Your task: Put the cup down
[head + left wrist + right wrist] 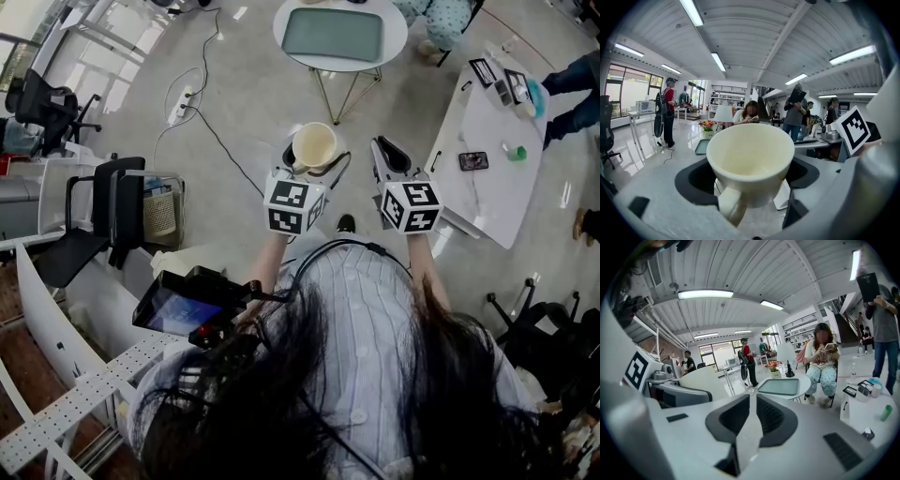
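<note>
A cream cup [750, 159] is held upright, clamped between the jaws of the left gripper [315, 161], upper centre of the head view. Just right of it, the right gripper [751, 404] is seen with jaws pressed together, empty.

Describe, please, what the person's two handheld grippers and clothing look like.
The left gripper and right gripper are alike: light grey bodies, curved black ridged pads lining the jaws, and behind each a white cube carrying black square markers. The person wears a pale blue striped shirt, with a thin black cable looping over it.
</note>
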`<state>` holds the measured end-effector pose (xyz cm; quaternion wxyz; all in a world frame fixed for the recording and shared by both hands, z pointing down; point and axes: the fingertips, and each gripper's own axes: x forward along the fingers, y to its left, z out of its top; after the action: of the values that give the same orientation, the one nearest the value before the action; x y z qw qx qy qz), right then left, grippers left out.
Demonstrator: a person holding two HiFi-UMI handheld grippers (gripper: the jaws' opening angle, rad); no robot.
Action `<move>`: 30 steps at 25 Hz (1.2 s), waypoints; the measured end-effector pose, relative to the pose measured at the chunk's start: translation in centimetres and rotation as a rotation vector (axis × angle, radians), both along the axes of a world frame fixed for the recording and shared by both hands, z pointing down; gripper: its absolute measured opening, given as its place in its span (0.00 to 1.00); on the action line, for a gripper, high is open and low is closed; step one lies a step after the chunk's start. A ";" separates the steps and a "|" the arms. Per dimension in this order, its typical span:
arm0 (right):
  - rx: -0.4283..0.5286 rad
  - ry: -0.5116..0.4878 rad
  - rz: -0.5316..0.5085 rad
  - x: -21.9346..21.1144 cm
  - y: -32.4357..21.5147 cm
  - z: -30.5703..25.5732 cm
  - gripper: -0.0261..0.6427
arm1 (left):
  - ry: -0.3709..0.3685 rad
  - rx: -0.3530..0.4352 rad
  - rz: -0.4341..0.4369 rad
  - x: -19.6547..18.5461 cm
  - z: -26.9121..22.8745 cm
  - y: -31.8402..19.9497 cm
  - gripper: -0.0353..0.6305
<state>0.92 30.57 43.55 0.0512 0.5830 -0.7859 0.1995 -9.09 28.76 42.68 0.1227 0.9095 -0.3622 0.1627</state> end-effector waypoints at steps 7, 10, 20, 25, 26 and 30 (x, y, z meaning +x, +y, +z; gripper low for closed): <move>-0.010 -0.011 -0.012 0.7 0.1 0.3 0.13 | -0.008 -0.012 -0.020 0.5 0.3 0.2 0.72; -0.006 -0.017 -0.012 0.8 0.2 0.2 0.13 | -0.009 -0.011 -0.022 0.6 0.2 0.2 0.72; -0.011 -0.032 0.009 1.5 -0.4 0.6 0.13 | -0.021 -0.006 -0.002 1.4 0.1 -0.6 0.72; -0.009 -0.026 0.022 2.3 -2.1 0.7 0.13 | -0.017 -0.007 0.003 1.9 0.4 -2.5 0.72; -0.009 -0.026 0.022 2.4 -2.6 0.8 0.13 | -0.017 -0.007 0.003 2.1 0.5 -3.0 0.72; -0.014 -0.024 0.023 2.6 -4.5 0.9 0.13 | -0.013 -0.009 0.009 2.4 0.5 -4.9 0.72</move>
<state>3.54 26.02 44.41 0.0438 0.5893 -0.7782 0.2126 -6.66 23.86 43.20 0.1239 0.9095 -0.3582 0.1709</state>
